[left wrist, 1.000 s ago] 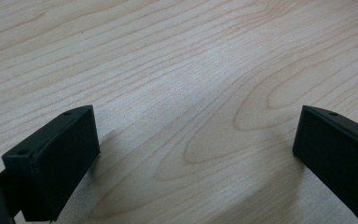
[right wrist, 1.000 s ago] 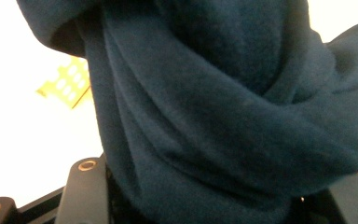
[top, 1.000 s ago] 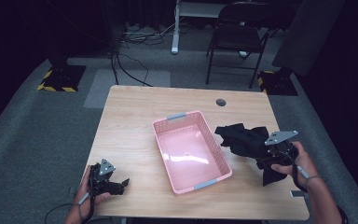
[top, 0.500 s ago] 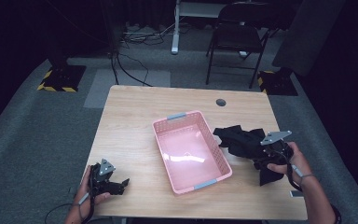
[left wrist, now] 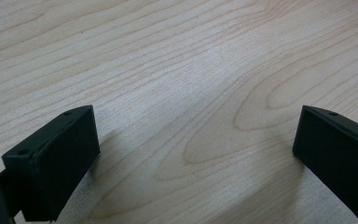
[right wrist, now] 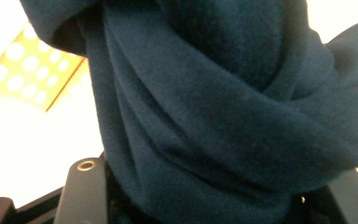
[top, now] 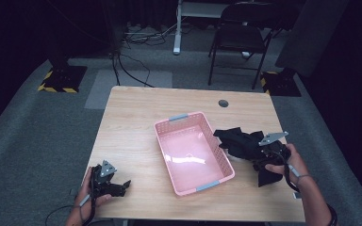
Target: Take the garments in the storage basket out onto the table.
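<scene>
From where I stand, the work in hand looks like putting a dark cloth (top: 242, 143) into the pink basket (top: 217, 176). The step now is the carrying: the right tongs (top: 259, 157) are clamped on a bunch of the cloth, which lies crumpled on the desk (top: 136, 122) just beside the right wall of the basket. In the right gripper view the cloth (right wrist: 223, 112) rises thick from between the two jaws, and a piece of the perforated basket wall shows behind it.

The left tongs (top: 122, 187) rest low at the near left corner of the desk, well apart from the basket. Their jaws stand wide apart with nothing between them; under them I see plain wood (left wrist: 191, 84).

The basket is empty inside; I see a bare pink bottom with a light reflection. No part of the cloth hangs over its rim.

I judge that the next move asks the right hand (top: 283, 165) to lift the cloth high enough that the hanging folds clear the rim, bring it over the middle of the basket, and open there. The cloth is loose and wide, so a corner may catch on the wall or stay outside.
</scene>
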`<action>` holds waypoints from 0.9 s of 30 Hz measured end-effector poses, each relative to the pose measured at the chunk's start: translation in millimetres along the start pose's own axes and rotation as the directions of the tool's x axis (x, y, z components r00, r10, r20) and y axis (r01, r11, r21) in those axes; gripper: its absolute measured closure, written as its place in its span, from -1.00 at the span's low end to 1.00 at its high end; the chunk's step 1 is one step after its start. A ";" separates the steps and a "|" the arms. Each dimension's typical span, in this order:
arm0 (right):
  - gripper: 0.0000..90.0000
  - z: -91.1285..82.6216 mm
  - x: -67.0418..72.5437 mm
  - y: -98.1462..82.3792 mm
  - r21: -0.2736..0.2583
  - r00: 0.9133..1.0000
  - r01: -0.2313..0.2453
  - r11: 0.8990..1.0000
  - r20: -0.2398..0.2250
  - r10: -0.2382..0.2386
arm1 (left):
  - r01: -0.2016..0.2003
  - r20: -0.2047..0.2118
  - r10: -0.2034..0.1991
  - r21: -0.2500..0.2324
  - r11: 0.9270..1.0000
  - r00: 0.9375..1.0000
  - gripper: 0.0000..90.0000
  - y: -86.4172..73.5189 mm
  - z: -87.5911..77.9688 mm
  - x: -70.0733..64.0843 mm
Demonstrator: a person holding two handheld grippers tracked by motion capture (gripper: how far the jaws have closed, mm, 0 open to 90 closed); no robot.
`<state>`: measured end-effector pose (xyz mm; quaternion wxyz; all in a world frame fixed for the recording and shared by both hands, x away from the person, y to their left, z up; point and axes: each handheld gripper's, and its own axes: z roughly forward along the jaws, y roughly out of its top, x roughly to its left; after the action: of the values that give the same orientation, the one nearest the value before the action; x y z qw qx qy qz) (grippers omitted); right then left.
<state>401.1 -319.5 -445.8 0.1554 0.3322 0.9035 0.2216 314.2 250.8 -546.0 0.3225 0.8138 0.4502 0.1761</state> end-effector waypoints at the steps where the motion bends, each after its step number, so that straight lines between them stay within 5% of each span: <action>1: -0.11 3.5 -1.2 -0.4 0.004 1.000 -0.009 1.000 -0.004 0.009 | -0.001 0.000 0.001 0.000 1.000 1.000 -1.00 0.0 0.0 0.0; 27: -0.17 39.0 5.8 -5.5 0.067 1.000 0.003 0.998 -0.006 -0.002 | -0.001 0.000 0.001 0.001 1.000 1.000 -1.00 0.0 -0.1 0.0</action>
<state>410.7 -307.8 -482.6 0.1416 0.3354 0.9114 0.1921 314.2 250.8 -545.9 0.3220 0.8142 0.4498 0.1762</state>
